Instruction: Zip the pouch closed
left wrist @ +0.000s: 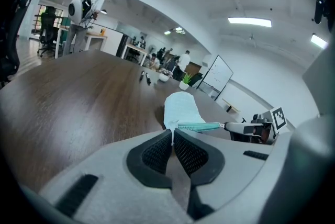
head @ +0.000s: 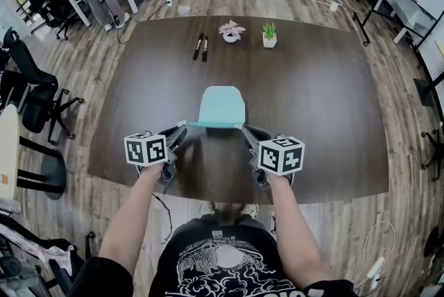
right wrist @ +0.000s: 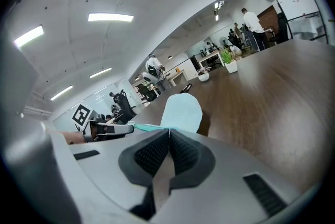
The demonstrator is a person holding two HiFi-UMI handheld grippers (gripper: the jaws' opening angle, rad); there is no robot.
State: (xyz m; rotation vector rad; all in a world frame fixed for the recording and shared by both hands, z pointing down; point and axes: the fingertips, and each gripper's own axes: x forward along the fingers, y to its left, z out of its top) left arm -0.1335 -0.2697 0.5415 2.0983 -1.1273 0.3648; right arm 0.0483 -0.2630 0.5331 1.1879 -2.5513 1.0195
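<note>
My left gripper (head: 182, 128) is clamped shut on the near left corner of the pale blue pouch (head: 222, 107), and my right gripper (head: 244, 129) pinches its near right corner. The zipper edge (head: 214, 125) stretches between their tips. The pouch's body reaches ahead of both onto the table (head: 326, 94).

The dark brown wooden tabletop (head: 326, 101) is bare across its wide left and right stretches. At the near middle the light teal fabric pouch (head: 222, 107) bars the way. Its near edge is taut between the left hand-held gripper (head: 183, 126) and right hand-held gripper (head: 243, 128), both clamped on it. At the far middle lie two black marker pens (head: 201, 46), with a pink-flowered potted plant (head: 231, 31) and a green plant in a white pot (head: 269, 35) standing to their right. Bare wood separates these from the pouch.
</note>
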